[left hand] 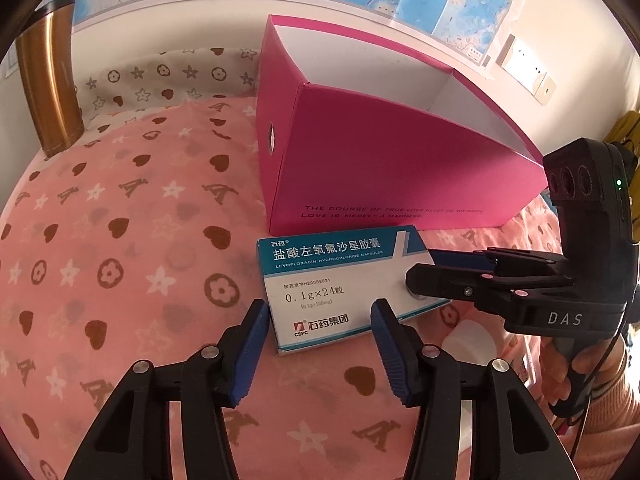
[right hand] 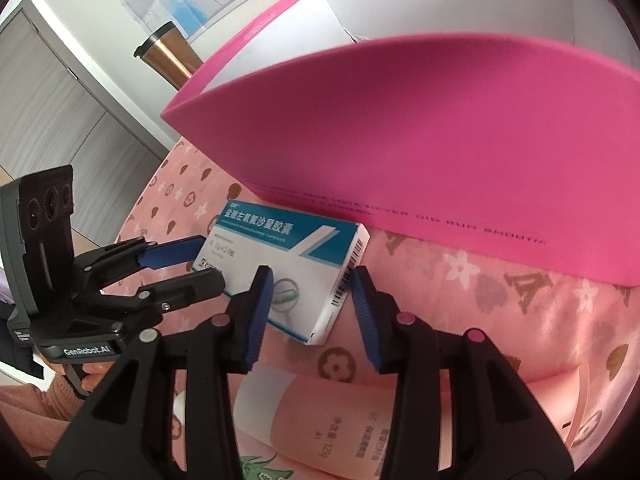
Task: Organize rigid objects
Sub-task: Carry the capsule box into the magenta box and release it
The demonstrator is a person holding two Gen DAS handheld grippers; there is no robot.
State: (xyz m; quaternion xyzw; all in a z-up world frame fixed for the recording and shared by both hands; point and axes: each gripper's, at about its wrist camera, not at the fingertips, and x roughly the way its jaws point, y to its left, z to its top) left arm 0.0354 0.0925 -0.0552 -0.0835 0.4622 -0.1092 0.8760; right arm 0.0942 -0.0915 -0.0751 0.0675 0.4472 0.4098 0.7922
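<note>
A white and teal medicine box lies on the pink patterned bedcover, just in front of a tall open pink carton. My left gripper is open, its blue pads either side of the box's near end with no clear press. From the right, my right gripper reaches over the box's other end. In the right wrist view that gripper is open around the barcode end of the medicine box, with a gap at its right pad. The left gripper straddles the far end. The pink carton fills the background.
A copper tumbler stands at the back left by the wall, and shows again in the right wrist view. A pale pink printed tube lies on the cover under my right gripper. Maps hang on the wall behind. A hand holds the right gripper's handle.
</note>
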